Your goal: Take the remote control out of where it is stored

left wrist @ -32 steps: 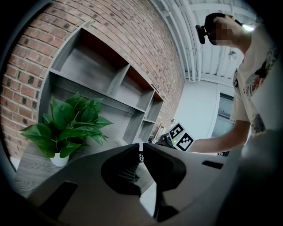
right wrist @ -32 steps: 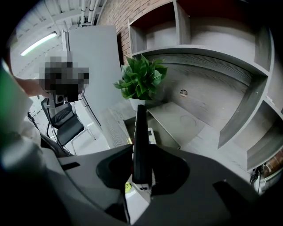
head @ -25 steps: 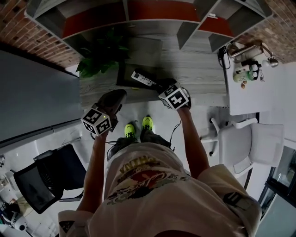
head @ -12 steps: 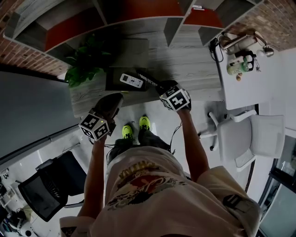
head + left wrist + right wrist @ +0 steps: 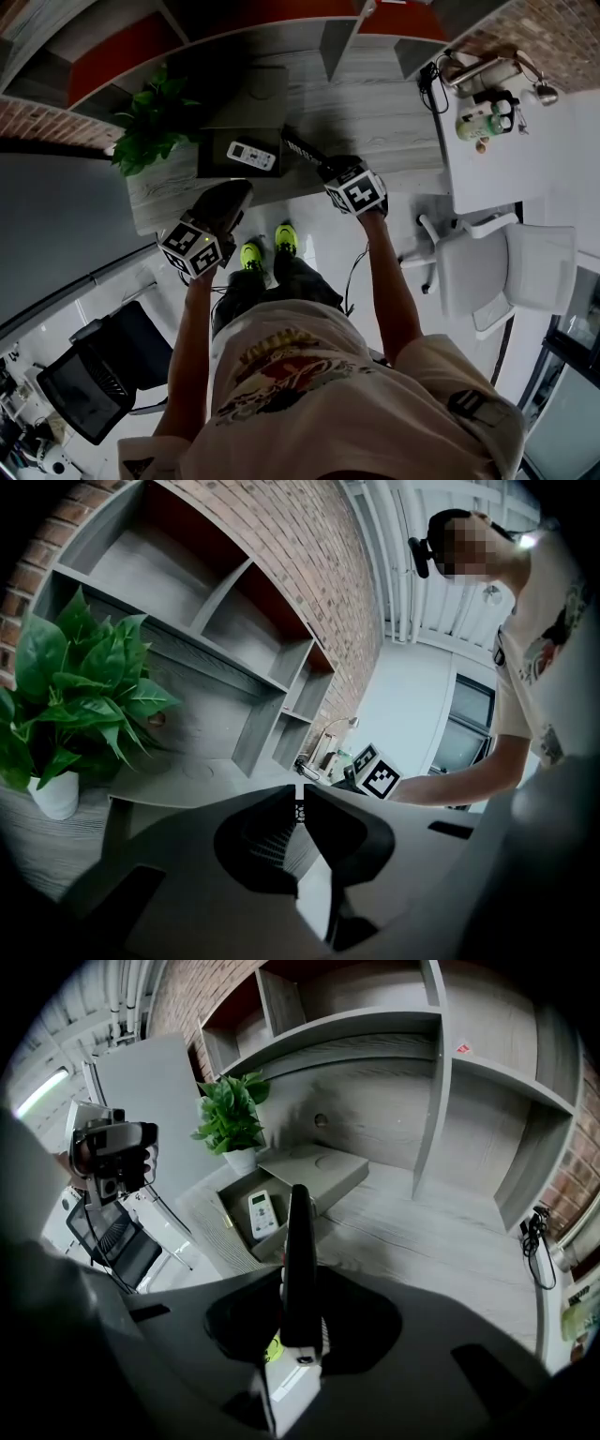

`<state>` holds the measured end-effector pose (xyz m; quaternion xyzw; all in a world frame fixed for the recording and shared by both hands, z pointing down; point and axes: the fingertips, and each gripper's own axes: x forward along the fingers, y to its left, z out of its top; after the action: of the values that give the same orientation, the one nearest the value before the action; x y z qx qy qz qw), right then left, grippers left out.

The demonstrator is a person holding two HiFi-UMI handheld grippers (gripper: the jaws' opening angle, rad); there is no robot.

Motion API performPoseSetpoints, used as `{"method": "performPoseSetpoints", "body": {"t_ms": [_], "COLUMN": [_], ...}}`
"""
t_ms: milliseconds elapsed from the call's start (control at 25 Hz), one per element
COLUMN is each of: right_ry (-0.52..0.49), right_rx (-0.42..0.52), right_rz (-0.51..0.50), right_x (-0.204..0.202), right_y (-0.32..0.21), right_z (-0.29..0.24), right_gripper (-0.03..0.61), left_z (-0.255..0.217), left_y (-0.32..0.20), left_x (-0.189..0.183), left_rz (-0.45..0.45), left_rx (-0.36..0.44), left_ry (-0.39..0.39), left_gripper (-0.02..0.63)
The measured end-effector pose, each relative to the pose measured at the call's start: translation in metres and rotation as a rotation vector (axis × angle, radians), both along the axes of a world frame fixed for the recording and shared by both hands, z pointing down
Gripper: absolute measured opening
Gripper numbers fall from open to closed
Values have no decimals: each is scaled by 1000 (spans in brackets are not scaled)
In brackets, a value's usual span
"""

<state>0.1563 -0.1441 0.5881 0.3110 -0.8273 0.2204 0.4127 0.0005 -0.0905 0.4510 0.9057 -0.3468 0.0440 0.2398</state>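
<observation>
My right gripper (image 5: 325, 169) is shut on a long black remote control (image 5: 302, 148) and holds it edge-on above the desk's front edge, to the right of the box. In the right gripper view the black remote (image 5: 298, 1222) stands up between the jaws of that gripper (image 5: 300, 1283). A white remote (image 5: 251, 156) lies in the open dark box (image 5: 212, 157), as the right gripper view also shows, white remote (image 5: 262, 1213) inside box (image 5: 230, 1206). My left gripper (image 5: 228, 202) hangs in front of the desk edge, its jaws (image 5: 300, 797) shut on nothing.
The box lid (image 5: 255, 97) lies behind the box. A potted plant (image 5: 150, 122) stands at the desk's left end. Shelf cubbies (image 5: 487, 1129) rise behind the desk. A white side table (image 5: 511, 173) and a white chair (image 5: 506, 277) are at the right, a black chair (image 5: 89, 375) at the lower left.
Both grippers have drawn back from the desk. The black remote has come off the box to its right with the right gripper, and the white remote in the box now shows.
</observation>
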Motion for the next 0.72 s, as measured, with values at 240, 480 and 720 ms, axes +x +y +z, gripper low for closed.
{"method": "performPoseSetpoints", "body": {"t_ms": [240, 480, 720], "right_ry": [0, 6, -38], "right_rx": [-40, -69, -75], "right_rz": [28, 54, 101], "right_x": [13, 21, 23], "right_y": [-1, -8, -22], "right_z": [22, 41, 51], "right_gripper": [92, 92, 92], "left_z": [18, 19, 29], "left_y": [3, -1, -1], "left_x": [12, 16, 11], "left_rz": [20, 8, -8], "left_rx": [-38, -52, -61], "left_ry": [-4, -5, -5], "left_gripper": [31, 31, 31]}}
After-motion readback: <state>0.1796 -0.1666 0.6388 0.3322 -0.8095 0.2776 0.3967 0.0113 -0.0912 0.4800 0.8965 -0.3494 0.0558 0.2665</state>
